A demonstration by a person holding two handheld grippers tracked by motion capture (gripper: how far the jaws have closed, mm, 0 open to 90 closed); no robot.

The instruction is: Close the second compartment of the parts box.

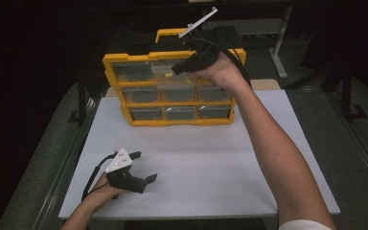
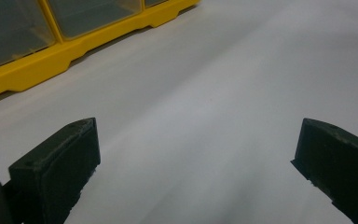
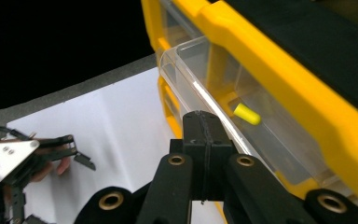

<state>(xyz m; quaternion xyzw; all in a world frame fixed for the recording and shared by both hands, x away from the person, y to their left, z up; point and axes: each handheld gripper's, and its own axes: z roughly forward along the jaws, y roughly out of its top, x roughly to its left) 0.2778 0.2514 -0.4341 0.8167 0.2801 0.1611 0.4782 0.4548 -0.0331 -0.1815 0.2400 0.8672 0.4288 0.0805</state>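
Right gripper (image 3: 204, 122), its jaws pressed flat together with nothing between them, is sitting at the front edge of a clear drawer (image 3: 223, 100) pulled partway out of the top row of the yellow organizer (image 1: 168, 89). One small yellow piece (image 3: 247, 114) is lying inside that drawer. Left gripper (image 1: 143, 166) is resting on the white table (image 1: 211, 167), jaws standing wide apart.

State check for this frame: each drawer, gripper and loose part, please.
Organizer: upright on the table.
Top middle drawer: pulled partly out.
Other drawers: pushed in.
Yellow piece: lying in the open drawer.
Right gripper: shut, empty, at the open drawer's front.
Left gripper: open, empty, over the table.
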